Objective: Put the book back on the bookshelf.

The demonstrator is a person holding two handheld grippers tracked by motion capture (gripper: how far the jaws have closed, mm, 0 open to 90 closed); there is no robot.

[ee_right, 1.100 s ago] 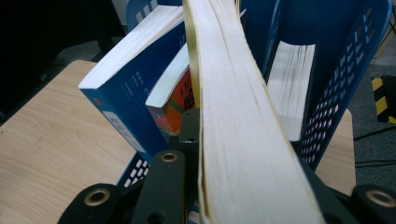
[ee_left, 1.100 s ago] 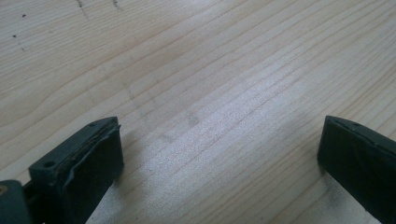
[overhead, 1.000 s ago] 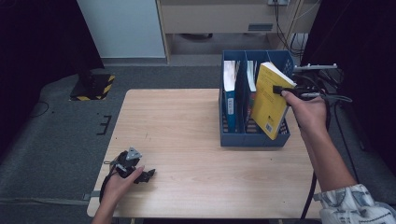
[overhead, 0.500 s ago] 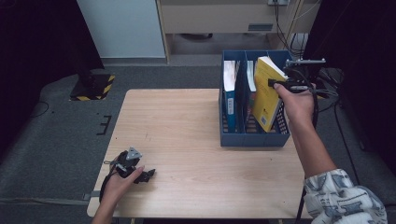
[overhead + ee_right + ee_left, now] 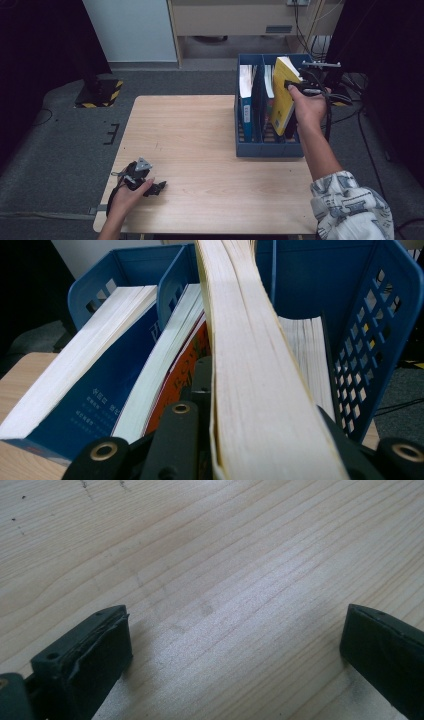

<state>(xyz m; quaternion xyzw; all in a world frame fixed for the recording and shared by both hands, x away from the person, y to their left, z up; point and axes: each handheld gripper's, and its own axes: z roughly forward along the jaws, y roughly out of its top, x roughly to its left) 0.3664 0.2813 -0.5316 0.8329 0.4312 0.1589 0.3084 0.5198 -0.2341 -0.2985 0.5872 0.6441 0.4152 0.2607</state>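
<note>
A thick yellow book [image 5: 281, 95] stands tilted in the right part of the blue book rack [image 5: 270, 149], top end leaning right. My right gripper [image 5: 295, 86] is shut on its upper edge. In the right gripper view the book's cream page edge [image 5: 250, 370] runs up between the jaws of the right gripper [image 5: 265, 420]. A blue book [image 5: 246, 97] stands in the left compartment. My left gripper [image 5: 159, 188] rests at the table's front left, open; its view shows the left gripper [image 5: 235, 645] with jaws wide apart over bare wood.
The rack sits at the right side of the wooden table [image 5: 200, 130]. In it are also a blue book [image 5: 100, 405], an orange-covered book [image 5: 175, 385] and a white-paged one [image 5: 305, 340]. Cables and dark equipment [image 5: 350, 60] lie behind the rack.
My right hand has carried the yellow book away from the rack's front right corner, farther back and down into the rack, where it stands more upright. The left hand has stayed put.
</note>
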